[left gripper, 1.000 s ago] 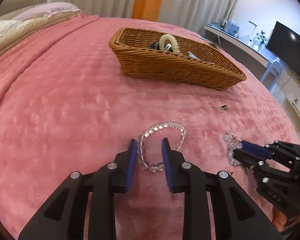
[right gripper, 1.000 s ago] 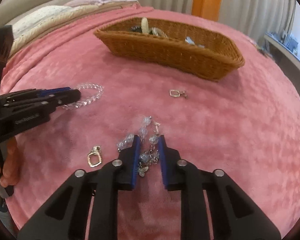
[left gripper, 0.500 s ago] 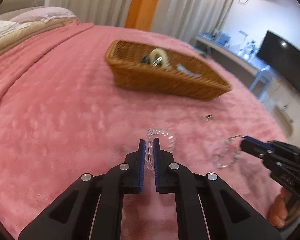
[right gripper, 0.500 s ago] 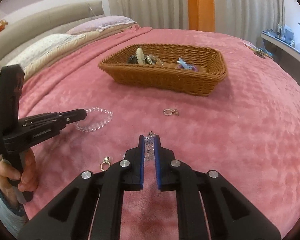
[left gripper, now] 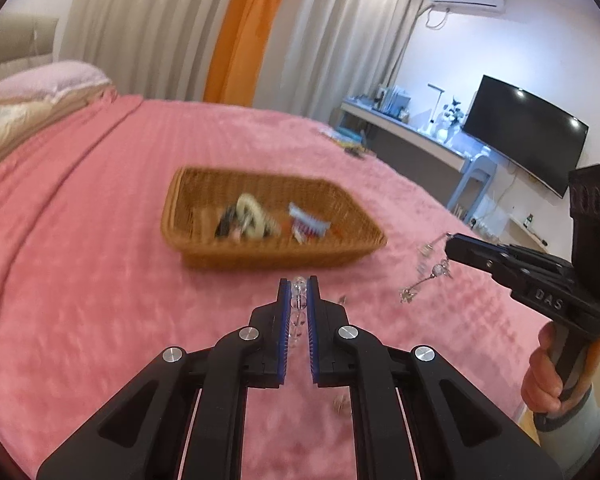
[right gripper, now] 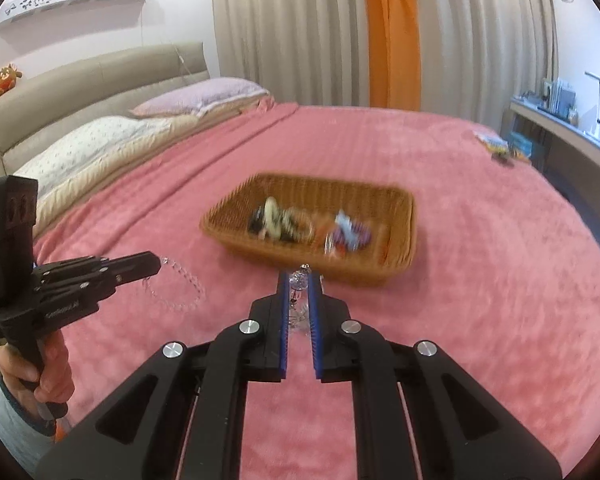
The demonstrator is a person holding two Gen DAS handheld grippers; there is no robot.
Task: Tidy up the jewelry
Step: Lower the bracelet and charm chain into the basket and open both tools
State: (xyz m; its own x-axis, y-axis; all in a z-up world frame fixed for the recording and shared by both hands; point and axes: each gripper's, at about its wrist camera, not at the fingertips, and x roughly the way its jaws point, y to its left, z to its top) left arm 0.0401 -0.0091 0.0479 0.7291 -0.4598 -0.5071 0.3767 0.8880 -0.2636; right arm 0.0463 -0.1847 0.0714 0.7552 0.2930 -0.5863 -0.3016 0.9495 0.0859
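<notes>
Both pairs of fingers are clamped on jewelry, left gripper (left gripper: pixel 299 286) pinching a clear bead bracelet (right gripper: pixel 176 284), right gripper (right gripper: pixel 300 280) a crystal chain (left gripper: pixel 424 276) (dangling), above the pink blanket (left gripper: pixel 80 280) before the wicker basket (right gripper: pixel 400 232).

left gripper (left gripper: pixel 299 296) clamps bead bracelet (left gripper: pixel 299 306) | wicker basket (left gripper: pixel 204 248) beyond

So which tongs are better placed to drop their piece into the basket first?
Probably the right tongs: their charm bracelet appears close to the basket rim, while the left tongs with the bead bracelet look farther back.
</notes>
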